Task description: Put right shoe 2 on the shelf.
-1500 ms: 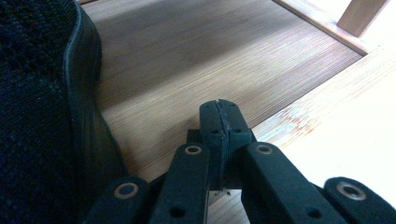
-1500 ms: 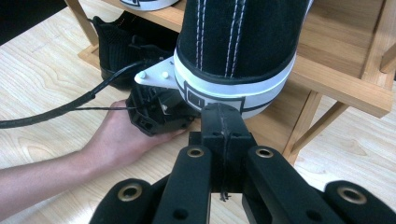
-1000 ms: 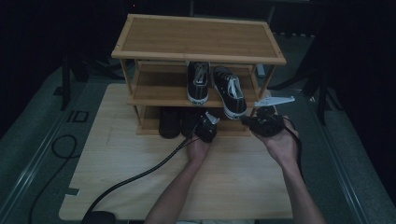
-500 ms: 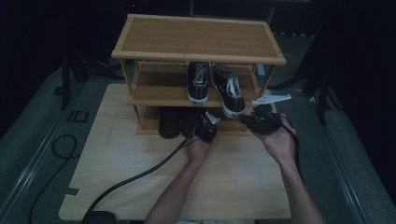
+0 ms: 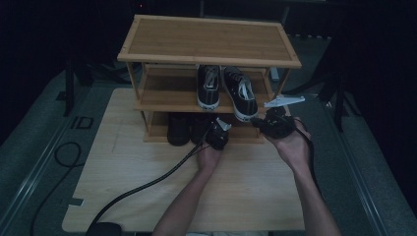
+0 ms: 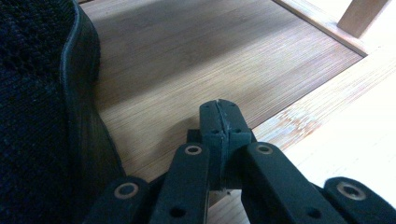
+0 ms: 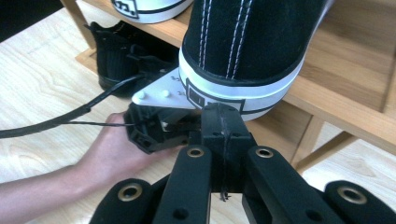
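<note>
two black-and-white canvas sneakers (image 5: 223, 92) sit on a bamboo shoe rack's (image 5: 206, 42) middle shelf; the right one overhangs, probably needing nudging. both grippers (image 5: 217, 135) (image 5: 259, 123) clenched, empty.

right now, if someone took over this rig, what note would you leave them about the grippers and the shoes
Left gripper: shut, empty, tips over the bottom shelf beside the black shoe.
Right gripper: shut, empty, at the heel of the right sneaker, which overhangs the middle shelf edge; contact is unclear.
Left sneaker sits on the same shelf beside it.
Done: two sneakers on the middle shelf, dark shoes below.
Left, probably: nudge the overhanging sneaker in and straighten the lower pair.
</note>
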A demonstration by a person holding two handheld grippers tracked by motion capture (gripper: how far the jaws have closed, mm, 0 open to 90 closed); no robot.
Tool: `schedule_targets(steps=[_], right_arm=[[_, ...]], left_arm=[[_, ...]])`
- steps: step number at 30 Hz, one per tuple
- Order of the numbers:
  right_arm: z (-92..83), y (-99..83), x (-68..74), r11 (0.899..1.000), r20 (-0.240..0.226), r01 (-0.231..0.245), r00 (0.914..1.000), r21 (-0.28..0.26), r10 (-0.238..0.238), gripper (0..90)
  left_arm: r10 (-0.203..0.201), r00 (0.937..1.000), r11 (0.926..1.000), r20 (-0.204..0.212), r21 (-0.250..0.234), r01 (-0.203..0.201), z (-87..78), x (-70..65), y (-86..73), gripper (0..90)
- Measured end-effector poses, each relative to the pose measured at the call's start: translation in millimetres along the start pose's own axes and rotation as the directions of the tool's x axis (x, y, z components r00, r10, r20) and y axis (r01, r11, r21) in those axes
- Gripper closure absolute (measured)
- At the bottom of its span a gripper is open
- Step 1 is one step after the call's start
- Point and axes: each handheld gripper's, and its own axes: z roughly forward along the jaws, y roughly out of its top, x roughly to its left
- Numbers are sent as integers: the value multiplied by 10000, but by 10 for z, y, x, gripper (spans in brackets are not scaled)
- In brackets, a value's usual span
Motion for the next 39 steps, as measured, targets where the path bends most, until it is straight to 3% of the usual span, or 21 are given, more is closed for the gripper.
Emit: schedule_targets(steps=[17,30,39], right_arm=[[-1,13,-136,10000,575,-83,9983,12,82,900],[229,220,113,9982,-212,587,9981,143,-584,900],[325,239,149,9966,-427,774,9962,273,-762,900]], left_arm=[[72,9999,10000,86,2,-72,4,-1,2,900],[-24,10000,10000,29,-30,24,3,-2,0,900],[-24,10000,10000,24,-10,24,2,-2,1,900]])
